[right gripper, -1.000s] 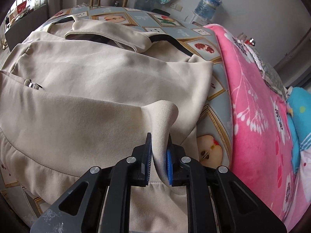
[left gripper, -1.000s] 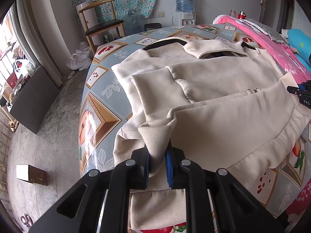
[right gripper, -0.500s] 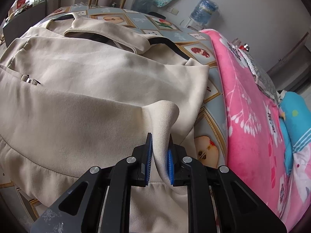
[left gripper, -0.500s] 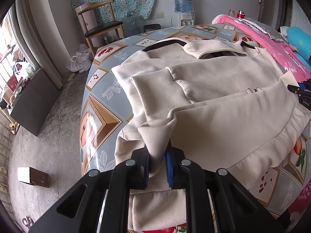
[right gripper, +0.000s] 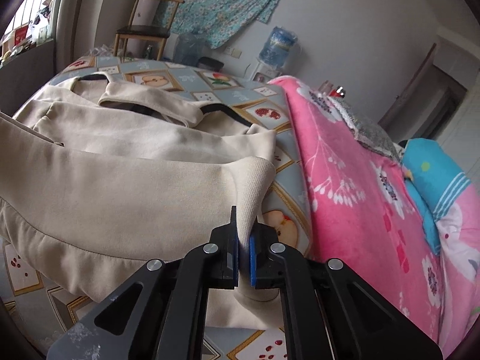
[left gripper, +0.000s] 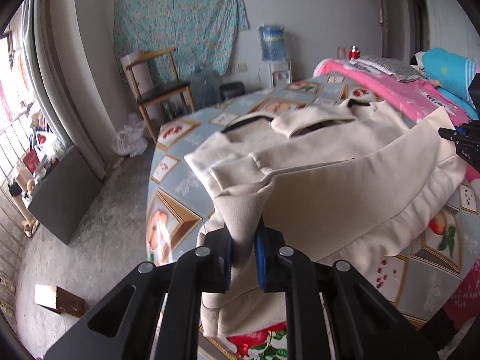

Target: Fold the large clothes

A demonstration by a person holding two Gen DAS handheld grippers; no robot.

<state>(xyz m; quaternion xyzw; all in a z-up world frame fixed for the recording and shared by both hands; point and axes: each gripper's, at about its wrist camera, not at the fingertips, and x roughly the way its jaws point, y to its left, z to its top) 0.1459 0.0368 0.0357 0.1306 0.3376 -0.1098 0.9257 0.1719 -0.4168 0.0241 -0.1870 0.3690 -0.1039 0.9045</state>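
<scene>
A cream jacket (left gripper: 345, 186) lies spread over a bed with a fruit-print sheet (left gripper: 168, 198), its collar at the far end and its ribbed hem toward the near edge. The near part of the garment is raised off the sheet, hanging as a broad fold between the two tools.

The left gripper (left gripper: 243, 258) has its blue-padded fingers (left gripper: 259, 259) clamped on the ribbed corner of the hem at the jacket's left side; the cloth rises out of the jaws in a bunched peak and falls back below them. The right gripper (right gripper: 244, 259) pinches the opposite ribbed corner, its fingers pressed nearly together with only a thin layer of fabric between the pads. In the left wrist view the right gripper shows as a black tip at the far right edge (only its nose is in frame), touching the jacket's right corner.

A black strip runs along the inside of the collar (right gripper: 150, 102), which lies flat on the sheet. A folded-in sleeve panel sits on the jacket's left half. To the right of the jacket lies a pink floral blanket (right gripper: 360, 186), with a blue pillow (right gripper: 432, 174) beyond it. At the far wall stand a wooden chair (left gripper: 156, 90), a water dispenser (left gripper: 274, 57) and a hanging teal floral cloth (left gripper: 177, 33).
</scene>
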